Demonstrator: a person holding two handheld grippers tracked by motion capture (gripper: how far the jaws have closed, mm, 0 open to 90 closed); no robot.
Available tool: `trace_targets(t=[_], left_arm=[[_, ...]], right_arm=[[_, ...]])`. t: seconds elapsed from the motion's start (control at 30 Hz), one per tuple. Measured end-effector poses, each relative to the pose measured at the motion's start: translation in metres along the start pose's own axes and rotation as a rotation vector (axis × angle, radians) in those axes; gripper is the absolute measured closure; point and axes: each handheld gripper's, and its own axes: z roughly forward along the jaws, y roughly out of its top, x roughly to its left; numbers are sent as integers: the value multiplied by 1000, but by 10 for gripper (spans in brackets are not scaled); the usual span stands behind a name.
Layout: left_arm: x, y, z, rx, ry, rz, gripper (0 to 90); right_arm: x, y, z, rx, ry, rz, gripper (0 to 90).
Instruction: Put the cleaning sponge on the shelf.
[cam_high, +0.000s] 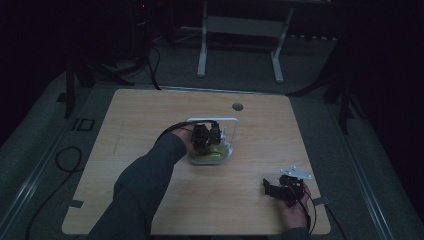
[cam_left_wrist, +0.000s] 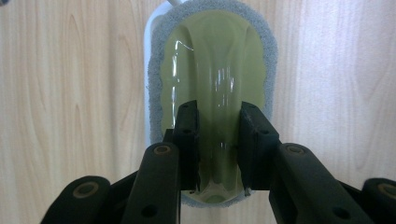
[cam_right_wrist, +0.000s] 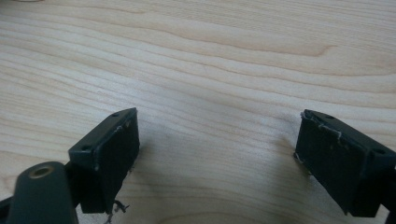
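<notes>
- Sponge: your left gripper has it by the raised green handle that runs down its middle, one jaw on each side, pads pressed against the handle's flanks.
- Left jaws stand about half closed, and the handle fills the gap between them.
- Sponge build, seen in the left gripper view: glossy yellow-green plastic top, grey foam rim around it, long oval outline, flat on the wood.
- A white edge runs along the sponge's one long side in that view; touching or just beside it, can't tell.
- In the high view the sponge sits near the table's middle, with a white wire frame around its far side; the left gripper comes down on it from above.
- Your left sleeve comes in from the bottom left, reaching diagonally to that spot.
- Right gripper: jaws wide apart, nothing between them, just bare wood grain; pads are scuffed, with frayed threads at the edges.
- In the high view the right gripper is low near the front right corner, in your right hand, well apart from the sponge.
- Table: light wood top with a round cable hole near the far edge.
</notes>
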Motion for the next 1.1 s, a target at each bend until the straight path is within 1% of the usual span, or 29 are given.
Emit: trace_targets(t=[0.2,0.3,0.33,0.47,0.5,0.57,0.7,1.1], left_arm=[[3,1,4,12,11,-2,716],[3,1,4,9,10,-10,716],[3,1,5,5,15,-13,715],[3,3,5,10,24,-9,715],[3,4,6,9,45,-10,715],[2,6,7,4,52,-17,715],[2,8,11,17,51,-8,715],[2,11,21,48,81,15,714]], right_arm=[[0,0,0,1,0,2,130],[0,0,0,2,0,2,130],[0,0,0,1,0,2,130],[0,0,0,2,0,3,130],[0,0,0,2,0,3,130],[0,0,0,2,0,3,130],[0,0,0,2,0,3,130],[0,0,0,1,2,0,131]])
